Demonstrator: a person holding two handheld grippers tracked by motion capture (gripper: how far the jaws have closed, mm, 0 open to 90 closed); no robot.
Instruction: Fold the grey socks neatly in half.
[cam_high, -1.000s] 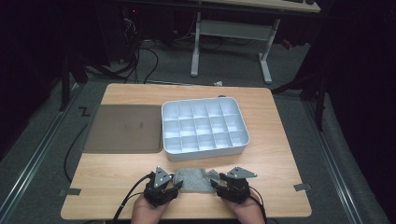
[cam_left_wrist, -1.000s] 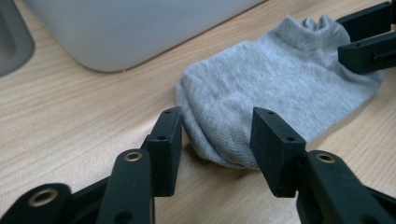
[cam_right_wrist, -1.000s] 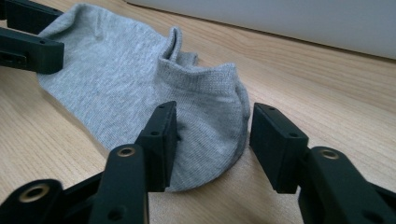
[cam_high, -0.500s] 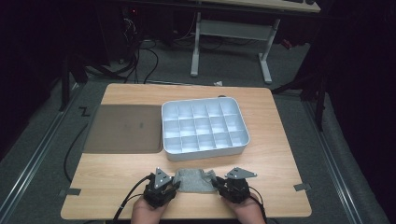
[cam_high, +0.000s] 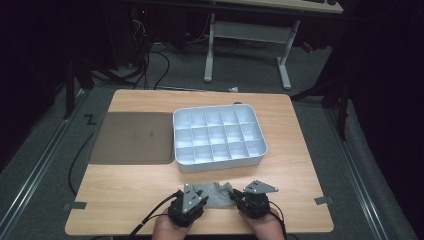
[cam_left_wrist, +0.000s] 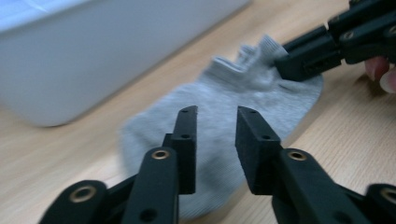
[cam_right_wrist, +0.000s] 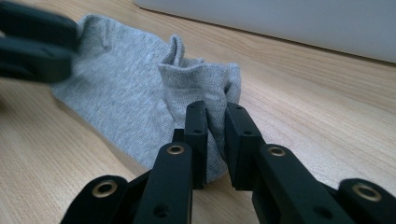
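— Where's the sock (cam_high: 214, 194) sitting?
— At the table's (cam_high: 125, 195) near edge. I'm pinching its cuff with the right gripper (cam_right_wrist: 215, 122); the left gripper (cam_left_wrist: 215, 131) is hovering part-open over the toe.
— Next?
— Probably closing the left, then folding.

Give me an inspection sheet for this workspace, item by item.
Surface: light wooden table, with a dark rectangular mat on its left part.
Job's things: small grey knitted sock lying flat at the near edge, cuff end bunched.
Clutter: white plastic compartment tray mid-table, its cells look empty.
Grippers: left gripper over the sock with its jaws apart; right gripper pinching a fold of the sock.
Cables: black cable trailing from the left gripper; more cables on the floor behind.
Surroundings: dark room, white desk legs beyond the table, grey floor.
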